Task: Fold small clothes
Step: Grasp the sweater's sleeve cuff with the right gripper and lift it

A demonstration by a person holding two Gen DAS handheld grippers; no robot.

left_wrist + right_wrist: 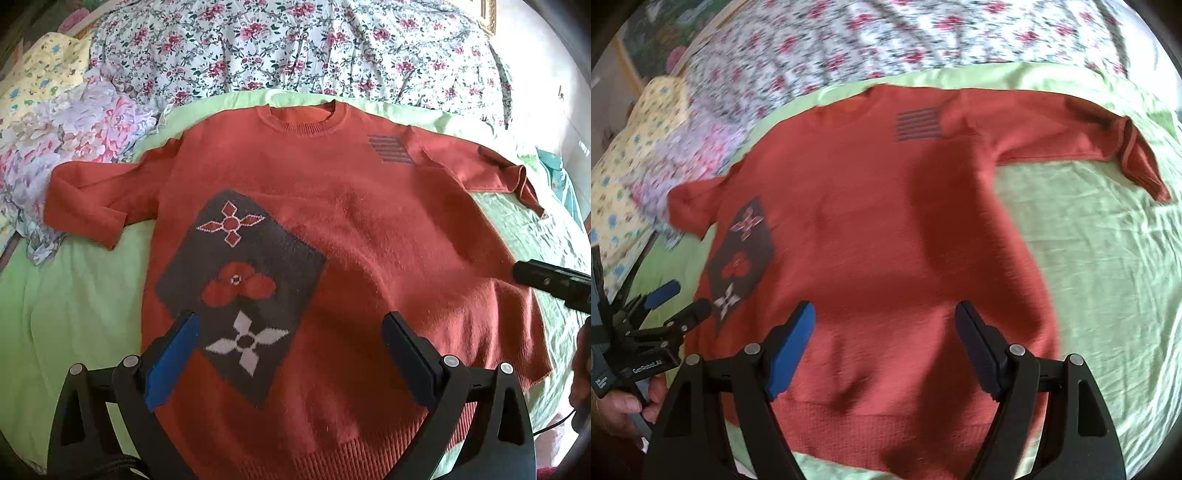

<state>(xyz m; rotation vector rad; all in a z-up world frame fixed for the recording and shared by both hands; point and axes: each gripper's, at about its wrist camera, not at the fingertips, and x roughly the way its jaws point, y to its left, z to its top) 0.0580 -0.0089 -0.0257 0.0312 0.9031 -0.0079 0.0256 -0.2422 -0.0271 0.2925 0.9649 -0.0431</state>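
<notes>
While tilted down over the orange sweater (369, 221), left gripper (291, 332) and right gripper (884, 325) gape wide, empty.

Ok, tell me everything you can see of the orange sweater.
The orange sweater lies face up and spread flat on the green sheet, neck away from the cameras, both sleeves out to the sides with their ends bent. It looks like fuzzy knit, with ribbed hem and collar. A dark patch holds three flower shapes; dark stripes mark the chest. Both grippers stand open above it; neither grips it.
</notes>
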